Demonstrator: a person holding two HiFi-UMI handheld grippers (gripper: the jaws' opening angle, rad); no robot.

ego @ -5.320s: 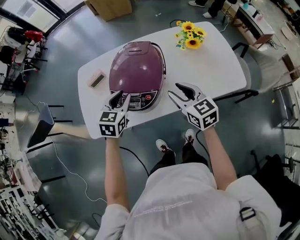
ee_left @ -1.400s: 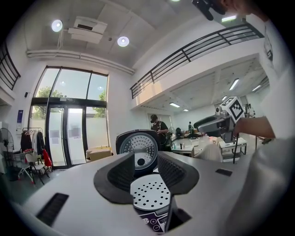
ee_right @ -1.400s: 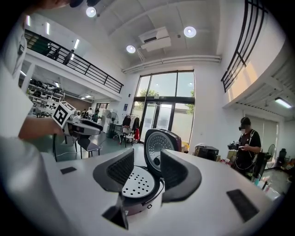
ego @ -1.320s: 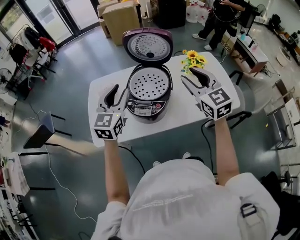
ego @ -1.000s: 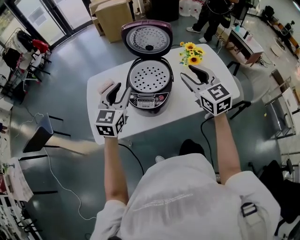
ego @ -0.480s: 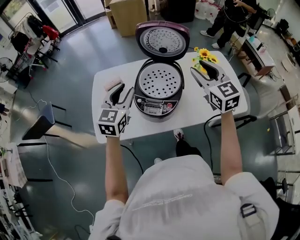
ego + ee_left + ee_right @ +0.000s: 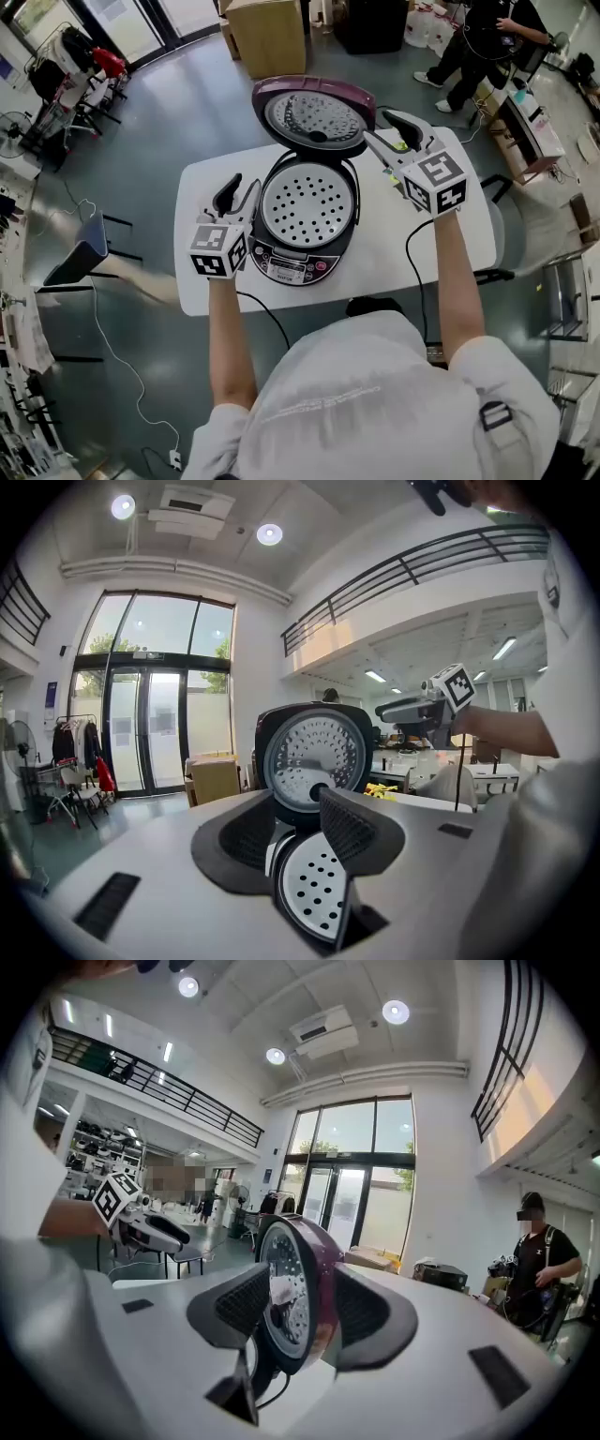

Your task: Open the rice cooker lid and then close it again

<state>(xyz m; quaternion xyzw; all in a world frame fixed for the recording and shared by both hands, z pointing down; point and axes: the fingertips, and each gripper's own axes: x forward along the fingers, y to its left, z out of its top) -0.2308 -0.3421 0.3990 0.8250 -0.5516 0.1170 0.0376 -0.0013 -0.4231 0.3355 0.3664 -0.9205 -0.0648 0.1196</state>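
The purple rice cooker [image 7: 298,248] stands on the white table [image 7: 422,244] with its lid [image 7: 314,117] raised. The perforated inner plate [image 7: 307,202] is bare. My right gripper [image 7: 382,131] is at the lid's right rim. In the right gripper view the lid's edge [image 7: 291,1288] stands between the jaws of the right gripper [image 7: 300,1312], which are opening. The pads do not visibly press on it. My left gripper [image 7: 236,192] hovers beside the cooker's left side, slightly open and holding nothing. Past the left gripper [image 7: 298,832] the left gripper view shows the lid [image 7: 314,761] and the plate [image 7: 314,892].
A black cable [image 7: 262,314] hangs from the table's front. Yellow flowers [image 7: 398,145] peek out behind my right gripper. A cardboard box [image 7: 267,33] stands on the floor behind the table. A person [image 7: 487,37] stands at the back right.
My right gripper has moved left and forward from beside the flowers to the lid's right rim. The left gripper has moved forward along the cooker's left side. The lid stays raised.
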